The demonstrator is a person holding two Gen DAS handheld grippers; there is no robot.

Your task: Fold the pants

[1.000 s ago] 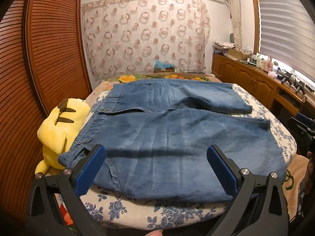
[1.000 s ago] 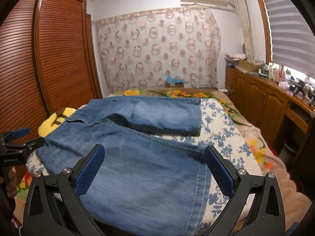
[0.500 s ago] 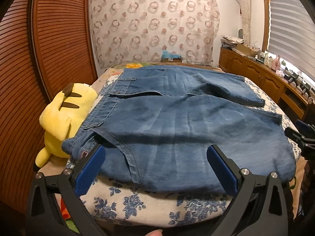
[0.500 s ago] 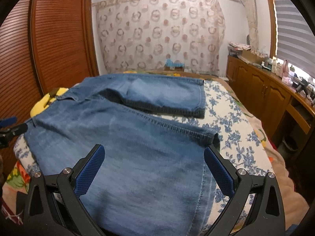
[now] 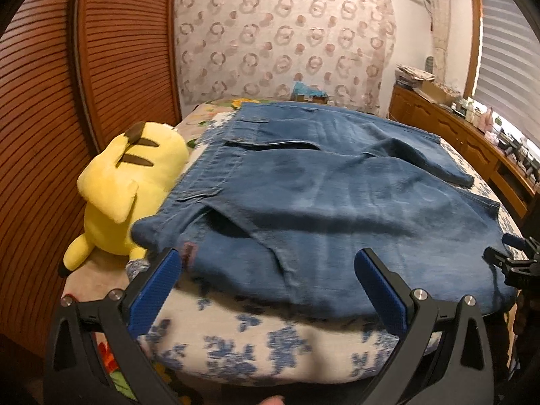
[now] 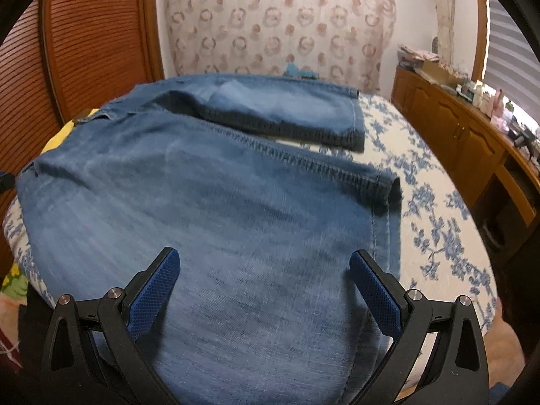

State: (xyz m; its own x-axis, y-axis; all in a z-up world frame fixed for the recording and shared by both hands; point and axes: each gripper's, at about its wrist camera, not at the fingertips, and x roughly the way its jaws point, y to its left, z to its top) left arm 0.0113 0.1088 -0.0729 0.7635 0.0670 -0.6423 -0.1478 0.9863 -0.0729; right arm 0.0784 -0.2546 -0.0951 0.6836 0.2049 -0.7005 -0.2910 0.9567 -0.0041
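A: Where's the pants (image 5: pixel 337 209) edge vs the bed?

B: Near hem edge runs right along the front lip of the floral bedspread (image 5: pixel 256 347), overhanging a bit at 4 o'clock in the left wrist view. Waistband corner sits at 9 o'clock, touching the yellow plush toy (image 5: pixel 125 189).

A: Grippers?

B: Left gripper (image 5: pixel 266 290) spread wide, nothing btwn the blue pads, hovering just short of the near edge. Right gripper (image 6: pixel 265 290) also wide apart, empty, over the near leg's denim (contact w/ the cloth: can't tell).

A: Free room?

B: Bare bedspread at 3 o'clock in the right wrist view, beyond the leg hems. The far leg lies apart from the near one, a strip of sheet showing btwn them.

A: Room around it?

B: Slatted wooden wardrobe (image 5: pixel 50 101) at 9–10 o'clock, close to the bed. Patterned curtain (image 6: pixel 280 20) at 12. Wooden cabinets (image 6: pixel 455 128) w/ clutter on top at 2–3, window blinds above.
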